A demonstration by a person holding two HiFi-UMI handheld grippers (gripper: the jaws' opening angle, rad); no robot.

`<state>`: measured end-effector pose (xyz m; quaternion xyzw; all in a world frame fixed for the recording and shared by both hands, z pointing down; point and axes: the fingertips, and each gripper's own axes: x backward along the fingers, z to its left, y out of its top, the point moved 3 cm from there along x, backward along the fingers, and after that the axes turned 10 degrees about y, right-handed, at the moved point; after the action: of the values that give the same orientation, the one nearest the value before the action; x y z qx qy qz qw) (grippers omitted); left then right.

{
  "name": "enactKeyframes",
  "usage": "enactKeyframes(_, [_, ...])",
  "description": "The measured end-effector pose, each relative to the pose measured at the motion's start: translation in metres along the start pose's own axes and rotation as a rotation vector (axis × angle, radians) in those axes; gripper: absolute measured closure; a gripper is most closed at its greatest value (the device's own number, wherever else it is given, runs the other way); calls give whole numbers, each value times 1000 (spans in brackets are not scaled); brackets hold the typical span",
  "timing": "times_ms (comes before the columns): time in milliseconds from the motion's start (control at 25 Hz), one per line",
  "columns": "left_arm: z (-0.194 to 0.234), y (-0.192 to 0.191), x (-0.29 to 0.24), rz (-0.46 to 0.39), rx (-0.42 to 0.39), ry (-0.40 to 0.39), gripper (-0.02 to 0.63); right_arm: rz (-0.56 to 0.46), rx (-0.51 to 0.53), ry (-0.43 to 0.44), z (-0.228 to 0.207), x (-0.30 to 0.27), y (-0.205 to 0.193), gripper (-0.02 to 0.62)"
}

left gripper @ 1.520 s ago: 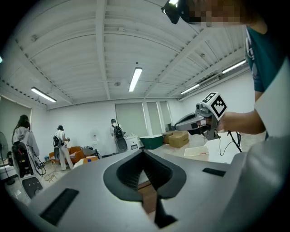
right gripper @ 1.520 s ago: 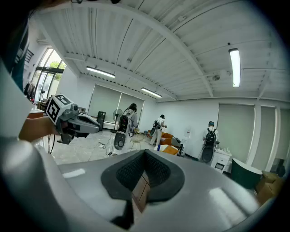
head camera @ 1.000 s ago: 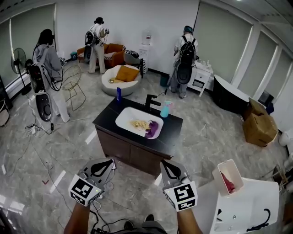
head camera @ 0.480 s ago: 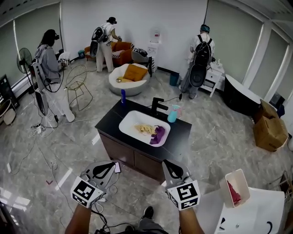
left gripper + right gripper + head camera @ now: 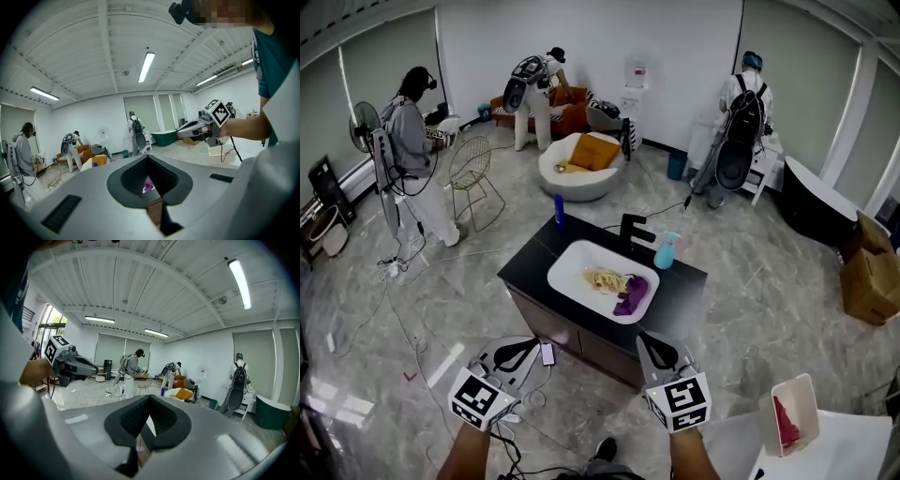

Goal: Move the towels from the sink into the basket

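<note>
At the centre of the head view, the sink (image 5: 572,272) sits in a dark cabinet top, and both towels lie in it: a yellow towel (image 5: 607,279) and a purple towel (image 5: 632,294) touching it on the right. The basket (image 5: 807,405) stands well apart at the lower right and already holds a red cloth (image 5: 786,424).

Your left gripper (image 5: 532,348) and right gripper (image 5: 646,341) hang at the bottom of the frame, short of the cabinet's near edge. Each has its jaws pressed together on nothing.

You look to be on the approach, with no towel lifted yet. Spread the jaws wide before you reach over the basin, not above the cloth. The purple towel lies nearer your right gripper, so it is probably the one to take first. Come down on a raised fold and bite deep, so the whole towel lifts. Stay clear of the faucet (image 5: 630,228) and the teal bottle (image 5: 666,251) behind the basin.
</note>
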<state>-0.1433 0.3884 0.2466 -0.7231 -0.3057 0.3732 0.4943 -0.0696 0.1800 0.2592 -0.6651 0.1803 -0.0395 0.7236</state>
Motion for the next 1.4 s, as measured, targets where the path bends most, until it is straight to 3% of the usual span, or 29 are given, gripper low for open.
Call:
enactKeyframes(320, [8, 12, -49, 24, -5, 42, 601, -2, -13, 43, -50, -28, -8, 584])
enactKeyframes(680, [21, 21, -88, 26, -19, 29, 601, 13, -39, 33, -79, -48, -20, 584])
enactKeyframes(880, [44, -3, -118, 11, 0, -43, 601, 45, -38, -16, -88, -70, -25, 584])
enactKeyframes(1400, [140, -13, -181, -36, 7, -224, 601, 114, -71, -204, -90, -137, -5, 584])
